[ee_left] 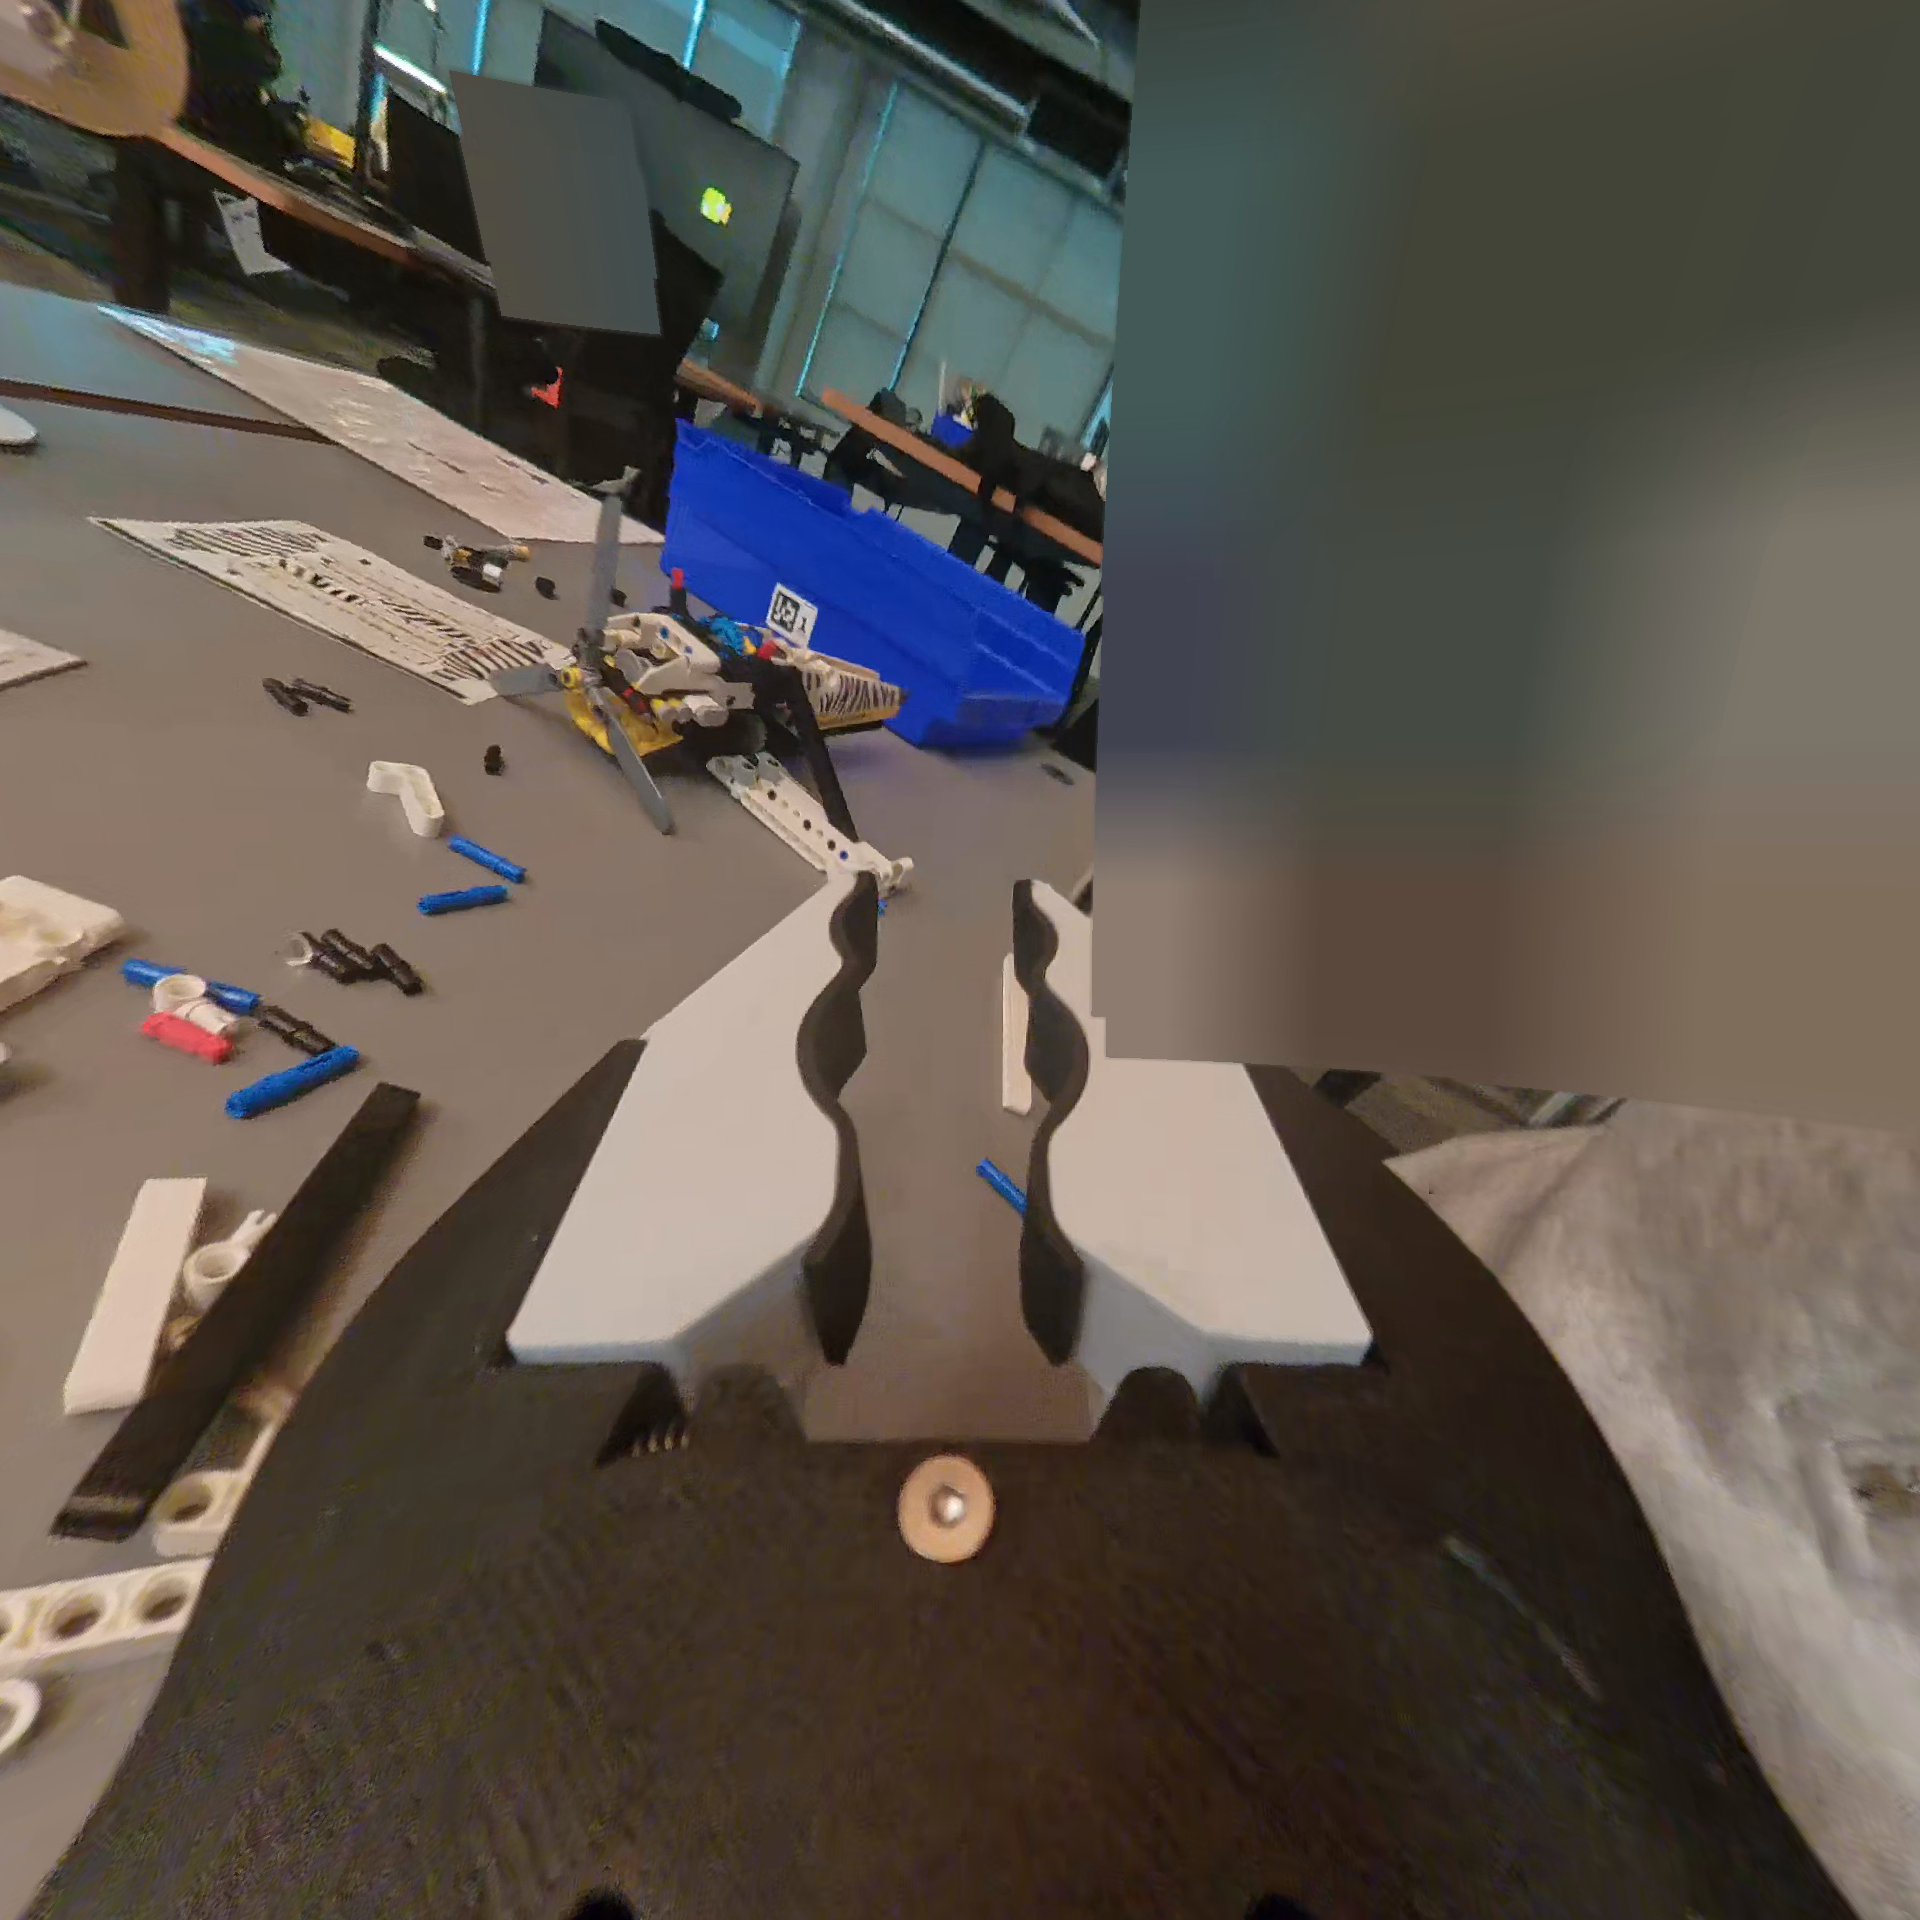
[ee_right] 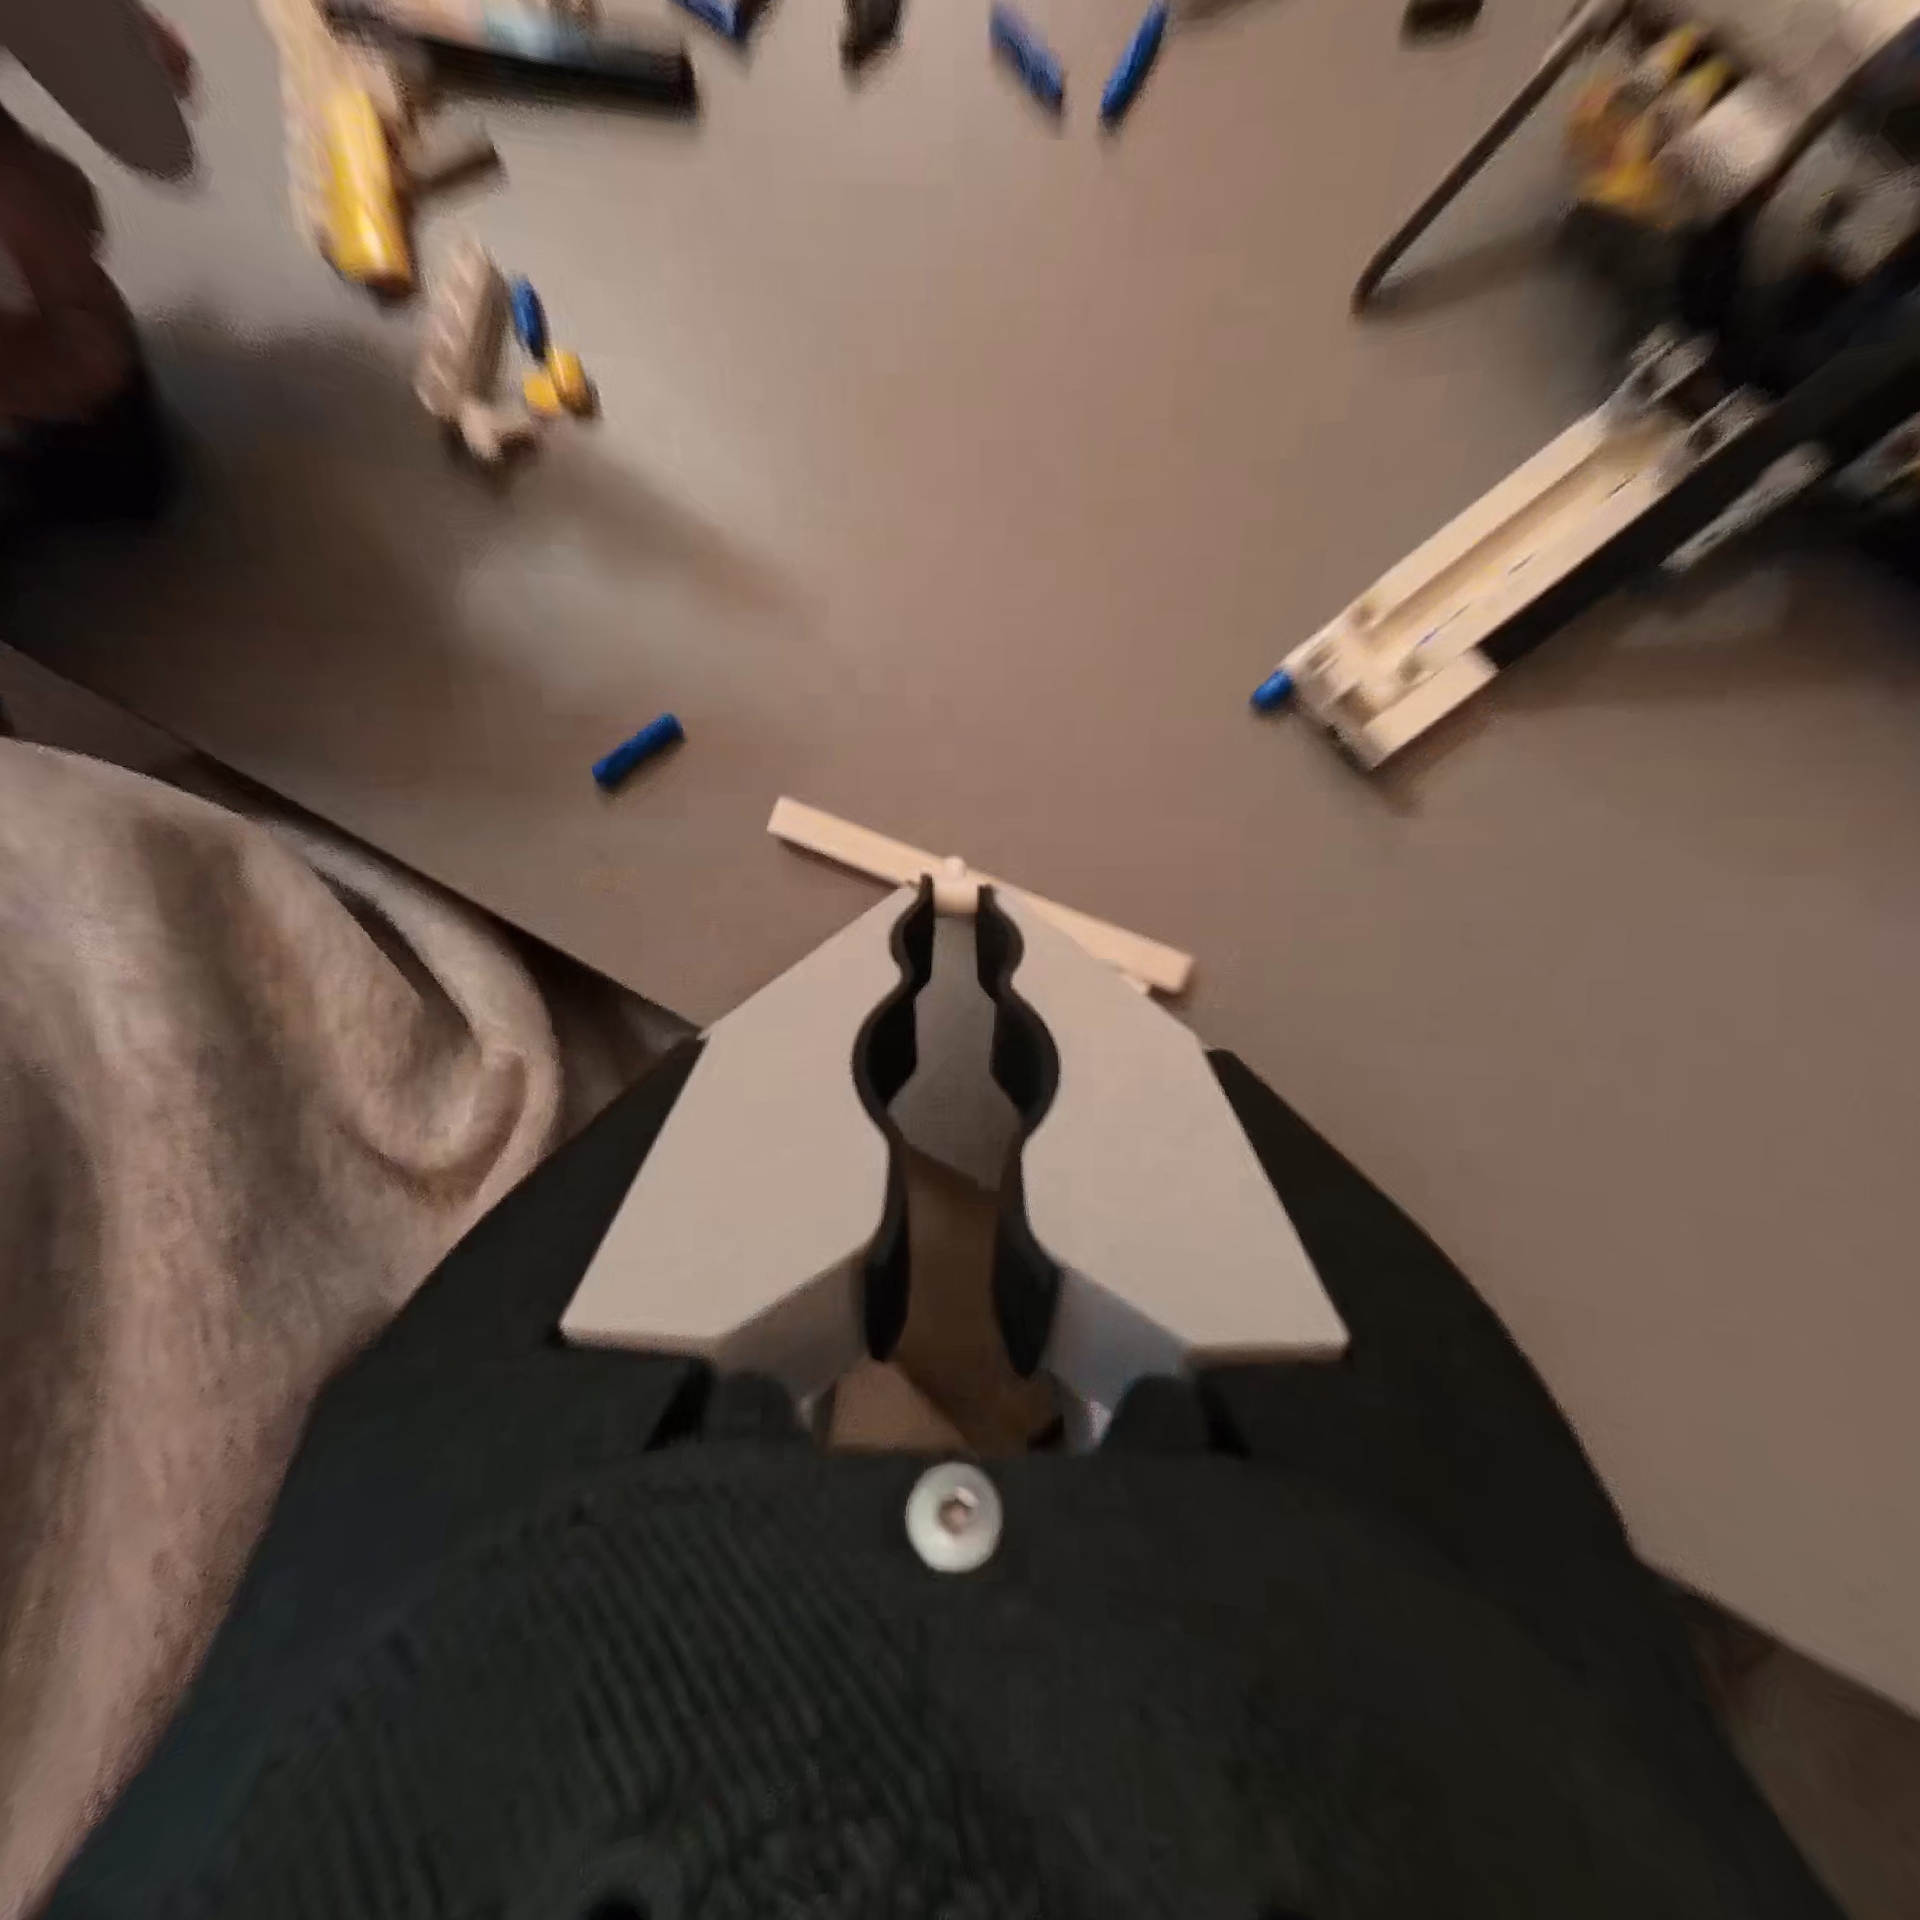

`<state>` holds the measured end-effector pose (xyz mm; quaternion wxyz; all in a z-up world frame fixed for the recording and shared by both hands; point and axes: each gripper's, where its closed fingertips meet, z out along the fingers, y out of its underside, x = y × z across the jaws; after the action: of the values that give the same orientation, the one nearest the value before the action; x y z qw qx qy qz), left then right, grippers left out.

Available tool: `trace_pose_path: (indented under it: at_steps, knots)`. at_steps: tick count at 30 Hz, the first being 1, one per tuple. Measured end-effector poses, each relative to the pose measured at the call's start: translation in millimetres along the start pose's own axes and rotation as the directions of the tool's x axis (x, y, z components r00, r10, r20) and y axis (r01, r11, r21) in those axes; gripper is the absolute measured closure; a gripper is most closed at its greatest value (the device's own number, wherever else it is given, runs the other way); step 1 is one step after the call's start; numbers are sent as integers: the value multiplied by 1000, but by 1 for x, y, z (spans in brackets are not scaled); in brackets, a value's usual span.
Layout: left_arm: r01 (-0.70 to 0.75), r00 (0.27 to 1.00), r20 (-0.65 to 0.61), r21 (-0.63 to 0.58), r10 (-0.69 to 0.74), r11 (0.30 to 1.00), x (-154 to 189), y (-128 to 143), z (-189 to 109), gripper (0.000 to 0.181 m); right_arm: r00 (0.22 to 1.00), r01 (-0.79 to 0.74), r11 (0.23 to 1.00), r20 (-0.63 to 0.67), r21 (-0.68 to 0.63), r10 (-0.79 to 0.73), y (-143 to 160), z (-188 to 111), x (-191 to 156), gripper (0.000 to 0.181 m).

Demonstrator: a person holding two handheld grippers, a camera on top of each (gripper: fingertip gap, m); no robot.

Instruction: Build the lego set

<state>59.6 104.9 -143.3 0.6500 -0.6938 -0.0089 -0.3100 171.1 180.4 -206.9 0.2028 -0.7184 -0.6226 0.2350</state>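
The grey tabletop (ee_left: 260, 790) carries everything, with a blue bin (ee_left: 883, 613) at its far side and printed sheets (ee_left: 343, 592) lying far left. Just in front of the bin sits the half-built lego model (ee_left: 686, 686), a white, yellow and black body with grey rotor blades and a long white beam reaching toward the near edge. It looks light but fragile: the blades and pinned beams would likely pop off if squeezed, so the stiff body or the long beam is the safer place to take hold.

Loose parts spread over the left of the tabletop: a black beam (ee_left: 239, 1309), a white flat piece (ee_left: 135, 1294), blue pins (ee_left: 291, 1081) and black connectors (ee_left: 358, 961). All are hard, smooth and small, likely to skid when nudged.

The left gripper (ee_left: 940, 904) hovers low with its jaws spread and nothing between them. The right gripper (ee_right: 954, 899) has its jaws nearly pressed together, pinching a small pale stud-like part on a thin pale strip (ee_right: 977, 899) that lies flat close to the near tabletop edge; that view is blurred, so the exact hold is uncertain.

A grey sleeve (ee_right: 208, 1039) crowds the near left. Open room lies in the tabletop's middle, between strip and model; a lone blue pin (ee_right: 637, 750) sits there.
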Motion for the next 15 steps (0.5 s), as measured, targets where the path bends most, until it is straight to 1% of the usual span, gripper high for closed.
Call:
trace_pose_path:
  at_steps: [2,4,6,8,9,11,13,15]
  knots:
    - [-34,999,10,-27,34,999,9,7,9,158,999,17,990,46,142,-24,-13,-11,11,175]
    - [-68,998,10,-100,69,993,22,22,22,158,994,43,965,82,260,-67,-22,-14,20,175]
    - [-105,993,24,-226,113,968,33,44,37,157,988,66,932,104,357,-110,-26,-11,26,175]
    - [-148,982,55,-372,181,916,38,69,49,157,983,51,893,136,447,-125,-31,-8,30,175]
    - [-165,972,79,-433,220,886,38,79,54,156,980,26,869,161,495,-121,-34,-8,32,175]
    - [-175,952,128,-518,278,837,34,94,60,155,966,-47,813,234,581,-112,-41,-10,32,175]
    - [-137,947,167,-562,274,816,32,105,66,155,947,-134,787,311,602,-76,-44,-13,35,175]
    - [-91,944,209,-579,255,810,29,110,71,156,918,-205,749,389,630,-76,-49,-24,36,175]
